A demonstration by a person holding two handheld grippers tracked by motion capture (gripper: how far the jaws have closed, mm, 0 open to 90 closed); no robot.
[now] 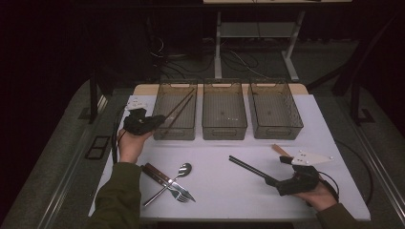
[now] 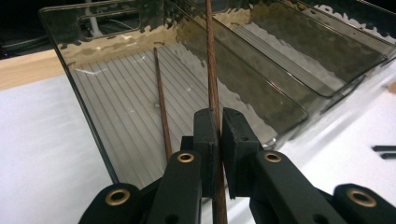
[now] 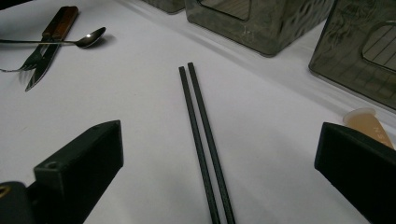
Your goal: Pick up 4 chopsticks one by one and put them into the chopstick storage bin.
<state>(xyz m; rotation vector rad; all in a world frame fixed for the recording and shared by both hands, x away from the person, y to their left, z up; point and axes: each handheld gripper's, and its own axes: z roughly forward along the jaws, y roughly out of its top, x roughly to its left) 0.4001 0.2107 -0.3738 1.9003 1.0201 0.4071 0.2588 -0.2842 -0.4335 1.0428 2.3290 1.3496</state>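
Observation:
My left gripper (image 2: 219, 126) is shut on a brown chopstick (image 2: 211, 70) that slants up over the front wall of the left smoky bin (image 2: 93, 126). A second brown chopstick (image 2: 161, 102) lies on that bin's ribbed floor. In the high view the left gripper (image 1: 157, 120) sits at the bin's near-left corner, and both brown sticks (image 1: 180, 106) reach into the bin. My right gripper (image 3: 224, 144) stands wide open low over the table, and a pair of black chopsticks (image 3: 201, 140) lies between its jaws, untouched. The right gripper (image 1: 279, 171) is at the front right, beside the black chopsticks (image 1: 248, 168).
Two more smoky bins (image 1: 224, 109) (image 1: 274, 109) stand in a row to the right of the first. A spoon (image 1: 183, 169), a fork (image 1: 179, 193) and a wood-handled knife (image 1: 157, 174) lie crossed at the front left. A tan wooden piece (image 3: 369, 123) lies by the right jaw.

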